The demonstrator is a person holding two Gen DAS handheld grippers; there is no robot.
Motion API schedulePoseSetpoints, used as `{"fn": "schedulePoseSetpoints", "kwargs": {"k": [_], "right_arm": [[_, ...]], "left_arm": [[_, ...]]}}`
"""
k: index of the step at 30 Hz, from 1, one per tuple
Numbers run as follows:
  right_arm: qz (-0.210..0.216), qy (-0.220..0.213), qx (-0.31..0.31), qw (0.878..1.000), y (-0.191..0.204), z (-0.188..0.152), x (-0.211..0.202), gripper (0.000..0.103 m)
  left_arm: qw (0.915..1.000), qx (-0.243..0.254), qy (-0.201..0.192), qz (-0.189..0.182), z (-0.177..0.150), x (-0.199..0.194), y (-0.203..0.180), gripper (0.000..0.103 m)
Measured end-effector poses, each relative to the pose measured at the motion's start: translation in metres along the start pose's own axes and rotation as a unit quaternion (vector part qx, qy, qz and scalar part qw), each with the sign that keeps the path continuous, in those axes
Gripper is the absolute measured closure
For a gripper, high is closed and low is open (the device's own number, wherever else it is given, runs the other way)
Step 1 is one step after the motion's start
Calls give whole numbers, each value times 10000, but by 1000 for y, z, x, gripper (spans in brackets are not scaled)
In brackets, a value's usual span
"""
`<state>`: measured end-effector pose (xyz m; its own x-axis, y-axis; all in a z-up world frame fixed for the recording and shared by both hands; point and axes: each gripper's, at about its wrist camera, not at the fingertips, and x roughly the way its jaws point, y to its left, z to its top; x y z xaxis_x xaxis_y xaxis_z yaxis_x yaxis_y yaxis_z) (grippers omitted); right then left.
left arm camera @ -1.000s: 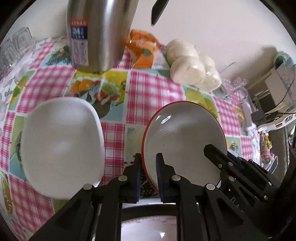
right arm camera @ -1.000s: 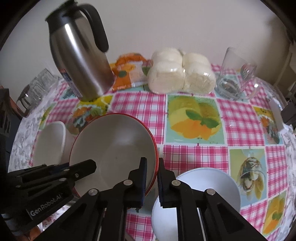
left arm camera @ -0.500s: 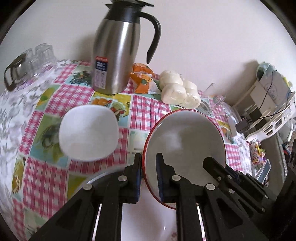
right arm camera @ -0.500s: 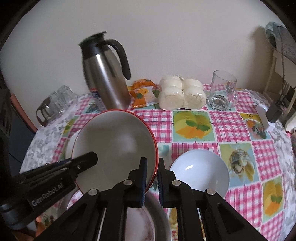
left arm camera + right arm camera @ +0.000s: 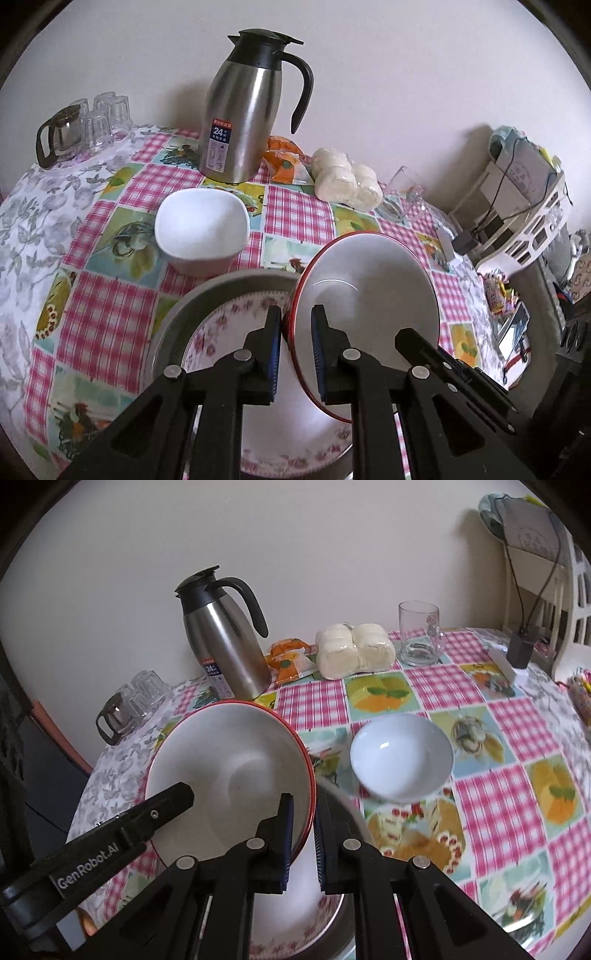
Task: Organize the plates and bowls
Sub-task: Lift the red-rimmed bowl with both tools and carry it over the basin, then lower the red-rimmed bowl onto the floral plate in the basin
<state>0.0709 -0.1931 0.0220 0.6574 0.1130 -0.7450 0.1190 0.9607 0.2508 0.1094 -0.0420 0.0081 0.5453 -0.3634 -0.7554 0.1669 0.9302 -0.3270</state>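
Both grippers grip one red-rimmed white bowl [image 5: 369, 295], also in the right wrist view [image 5: 229, 768], held in the air and tilted. My left gripper [image 5: 296, 354] is shut on its left rim. My right gripper [image 5: 303, 840] is shut on its right rim. Below it lies a floral plate [image 5: 236, 325] on a grey plate [image 5: 177, 317]. A square white bowl [image 5: 201, 227] stands beyond the plates on the left. A round white bowl [image 5: 400, 758] stands on the right.
A steel thermos jug [image 5: 243, 110] stands at the back of the checked tablecloth [image 5: 110, 295]. Beside it are wrapped buns [image 5: 354, 650], an orange packet [image 5: 288, 661], a glass mug [image 5: 419, 633] and upturned glasses [image 5: 85, 125]. Shelving [image 5: 524, 199] stands right of the table.
Both grippers have lifted the red-rimmed bowl up and back toward me, away from the table. The stacked plates have come into view beneath it.
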Motion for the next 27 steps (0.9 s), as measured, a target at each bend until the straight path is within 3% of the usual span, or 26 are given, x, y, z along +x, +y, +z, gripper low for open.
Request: {"fn": "schedulePoseSetpoints", "kwargs": {"k": [10,27], "right_arm": [[-39,136,119,9998,-5,-21,0,91],[-4,446,132,9989,0,-35,18,90]], "left_arm": [[9997,-17,235,113,-25,5,2,88],[9978,-404,520,20,-26,20,23,88]]}}
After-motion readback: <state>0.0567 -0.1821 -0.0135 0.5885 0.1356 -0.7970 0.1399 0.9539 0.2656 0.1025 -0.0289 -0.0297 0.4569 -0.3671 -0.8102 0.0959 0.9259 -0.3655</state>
